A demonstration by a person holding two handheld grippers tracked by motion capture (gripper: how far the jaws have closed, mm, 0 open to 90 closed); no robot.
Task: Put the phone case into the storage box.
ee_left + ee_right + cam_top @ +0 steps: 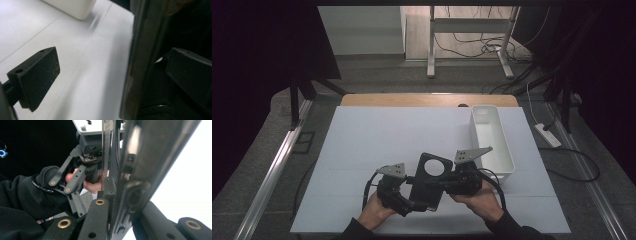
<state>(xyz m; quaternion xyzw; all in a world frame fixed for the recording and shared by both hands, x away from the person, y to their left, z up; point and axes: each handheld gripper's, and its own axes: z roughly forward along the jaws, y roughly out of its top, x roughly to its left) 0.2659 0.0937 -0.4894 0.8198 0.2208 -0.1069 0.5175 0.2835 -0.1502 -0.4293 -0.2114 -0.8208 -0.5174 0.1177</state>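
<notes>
A: Holding the black plate (428, 181) edge-up over the white board (362, 150), near edge — right gripper (451, 183) pinches its right side, jaws clamped on the thin edge.

B: Left gripper (408, 204)?

A: Jaws spread. Plate edge stands between the pads (37, 77) in the left gripper view, no contact visible. It sits at the plate's lower left corner.

B: Long axis?

A: Runs near to far, round hole at the far end. White bin (492, 145) lies farther out, right of the plate.
</notes>
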